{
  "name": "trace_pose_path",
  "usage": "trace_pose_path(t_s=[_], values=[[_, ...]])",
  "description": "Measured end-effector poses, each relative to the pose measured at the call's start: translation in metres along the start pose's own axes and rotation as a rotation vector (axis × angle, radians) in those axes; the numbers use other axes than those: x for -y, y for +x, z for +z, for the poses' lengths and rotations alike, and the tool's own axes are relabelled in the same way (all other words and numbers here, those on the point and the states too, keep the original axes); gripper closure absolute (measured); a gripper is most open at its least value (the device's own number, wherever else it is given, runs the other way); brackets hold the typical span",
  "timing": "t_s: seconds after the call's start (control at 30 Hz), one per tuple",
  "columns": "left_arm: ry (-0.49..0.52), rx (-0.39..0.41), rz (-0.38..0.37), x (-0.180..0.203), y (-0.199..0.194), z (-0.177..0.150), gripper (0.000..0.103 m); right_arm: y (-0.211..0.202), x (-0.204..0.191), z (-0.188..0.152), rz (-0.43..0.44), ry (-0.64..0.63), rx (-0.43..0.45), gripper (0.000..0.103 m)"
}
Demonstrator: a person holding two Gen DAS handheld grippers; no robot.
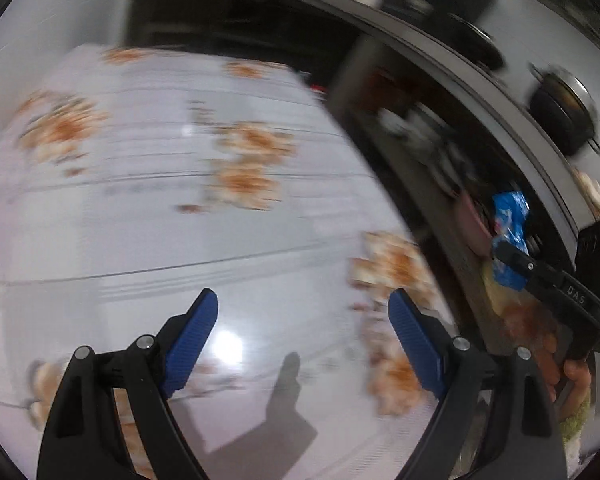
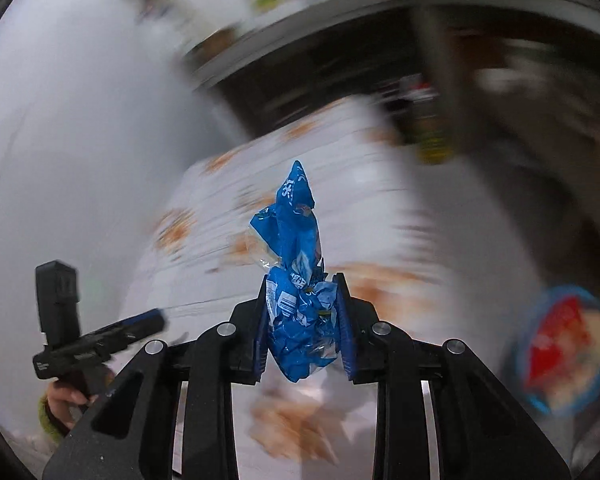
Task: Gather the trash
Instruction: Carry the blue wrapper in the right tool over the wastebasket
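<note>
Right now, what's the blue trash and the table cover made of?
Blue wrapper: looks like thin glossy plastic film, going by the sharp crinkles, printed barcode and a clear patch; right gripper is clamped on it.
Table cover: probably wipeable vinyl or oilcloth, given the light glare on the floral print; blur leaves it open.

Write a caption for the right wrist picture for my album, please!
The right tongs pinch a crumpled blue wrapper above the flowery tablecloth.
</note>
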State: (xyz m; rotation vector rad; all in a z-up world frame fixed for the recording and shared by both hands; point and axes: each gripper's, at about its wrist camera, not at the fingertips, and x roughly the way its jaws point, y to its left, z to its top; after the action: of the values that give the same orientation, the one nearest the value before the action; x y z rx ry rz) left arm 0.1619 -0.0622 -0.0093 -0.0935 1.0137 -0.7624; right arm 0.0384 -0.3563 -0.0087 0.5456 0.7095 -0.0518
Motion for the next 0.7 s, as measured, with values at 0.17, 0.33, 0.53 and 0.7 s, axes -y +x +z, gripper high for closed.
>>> trace_pose_path(t_s=[0.17, 0.33, 0.53, 0.7], values=[[0.094, -0.008, -0.086, 0.046, 0.009, -0.001, 0.018, -0.095, 0.099, -0.039, -0.289, 0.239, 0.141, 0.075], [0.169, -0.070, -0.116, 0.081, 0.024, -0.007, 0.018, -0.134, 0.183, -0.110, -0.472, 0.540, 0.171, 0.073], [0.196, -0.072, -0.088, 0.096, 0.028, -0.009, 0.018, -0.100, 0.245, -0.165, -0.450, 0.737, 0.079, 0.072], [0.193, -0.075, -0.043, 0.096, 0.026, -0.007, 0.018, -0.058, 0.294, -0.168, -0.413, 0.800, 0.023, 0.072]])
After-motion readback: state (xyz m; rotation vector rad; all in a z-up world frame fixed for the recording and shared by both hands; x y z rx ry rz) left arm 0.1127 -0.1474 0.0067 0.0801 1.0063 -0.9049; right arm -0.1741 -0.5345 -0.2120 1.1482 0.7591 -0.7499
